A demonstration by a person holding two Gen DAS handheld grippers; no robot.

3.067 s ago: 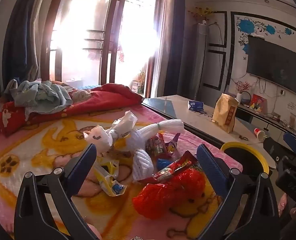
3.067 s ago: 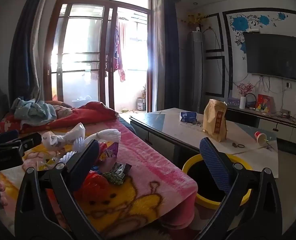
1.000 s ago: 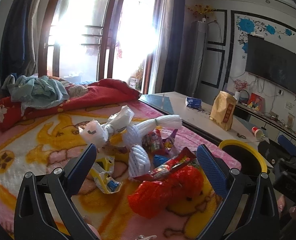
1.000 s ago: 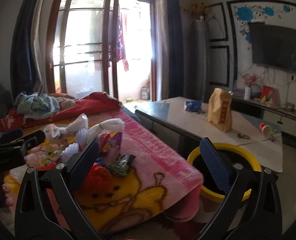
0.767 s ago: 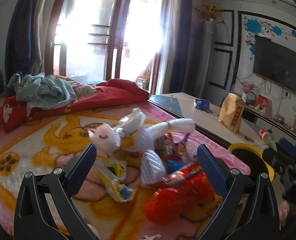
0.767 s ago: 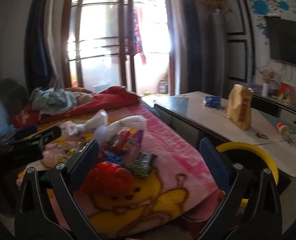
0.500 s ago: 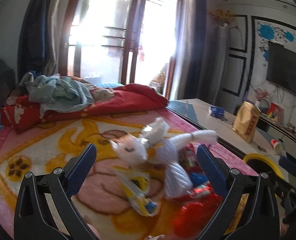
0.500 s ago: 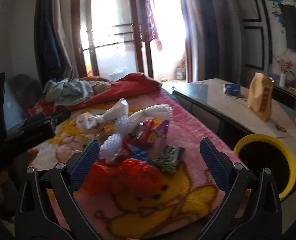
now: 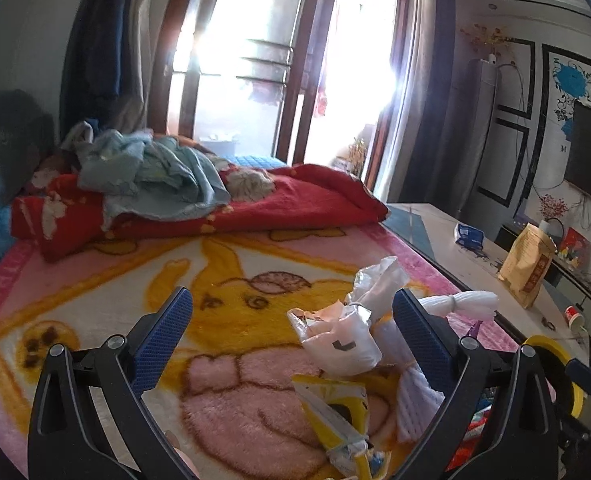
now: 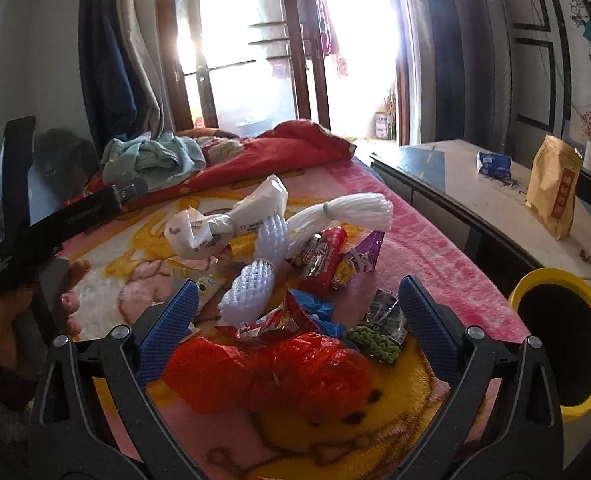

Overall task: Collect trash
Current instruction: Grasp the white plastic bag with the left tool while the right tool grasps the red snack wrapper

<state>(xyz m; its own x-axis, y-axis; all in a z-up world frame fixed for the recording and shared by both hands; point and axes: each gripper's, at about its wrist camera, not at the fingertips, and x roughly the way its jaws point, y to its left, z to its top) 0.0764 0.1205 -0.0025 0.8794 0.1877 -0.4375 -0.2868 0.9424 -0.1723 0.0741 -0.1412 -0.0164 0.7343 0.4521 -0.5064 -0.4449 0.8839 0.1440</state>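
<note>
Mostly crinkled wrappers, red plastic bag (image 10: pixel 279 372) glossy, white foam netting (image 10: pixel 255 276), perhaps knotted.

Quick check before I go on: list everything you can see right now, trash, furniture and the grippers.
Crumpled red plastic bag: one, red, nearest on the blanket.
White foam fruit nets: two or so, white, mid-pile.
Knotted white plastic bag: one, white, far side of the pile.
Green pea snack packet: one, green and black, right of the red bag.
Red and purple snack wrappers: several, centre of the pile.
Yellow torn wrapper: one, yellow, near edge.
Yellow-rimmed bin: one, yellow and black, right of the bed.
Cartoon blanket: one, pink and yellow, under the trash.
Brown paper bag: one, on the table.
Left gripper: open, empty.
Right gripper: open, empty, over the pile.
</note>
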